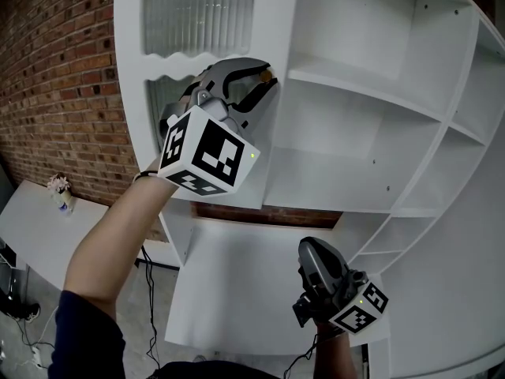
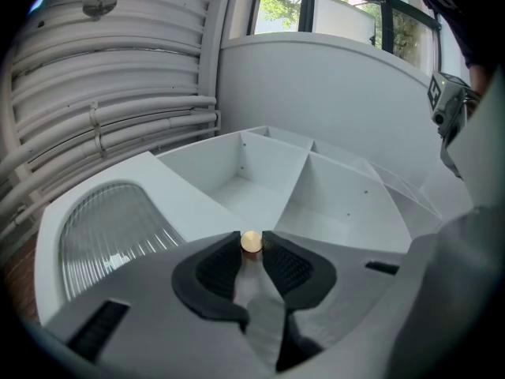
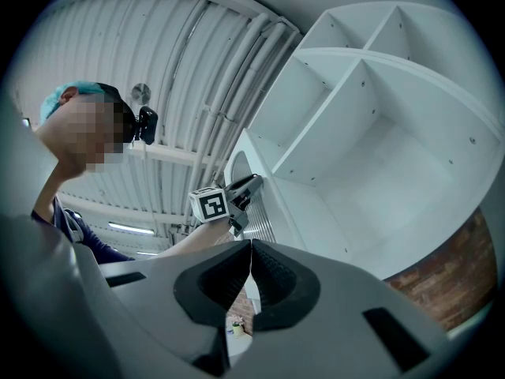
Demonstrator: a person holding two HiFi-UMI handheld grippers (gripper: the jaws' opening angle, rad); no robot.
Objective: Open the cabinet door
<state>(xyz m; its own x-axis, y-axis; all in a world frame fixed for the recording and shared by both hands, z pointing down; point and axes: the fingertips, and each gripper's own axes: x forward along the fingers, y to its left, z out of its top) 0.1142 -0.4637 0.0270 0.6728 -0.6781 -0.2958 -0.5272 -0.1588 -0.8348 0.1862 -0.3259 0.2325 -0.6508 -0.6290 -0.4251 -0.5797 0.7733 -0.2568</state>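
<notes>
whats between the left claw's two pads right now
A small round brass knob on the cabinet door sits between the tips of the left claw, which look snug on it. The left gripper view shows it best.

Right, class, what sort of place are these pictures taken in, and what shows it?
Most likely an indoor studio or workshop-style room rather than a home: a bare brick wall, exposed white ceiling pipes overhead, and a white shelf cabinet with a ribbed-glass door.
</notes>
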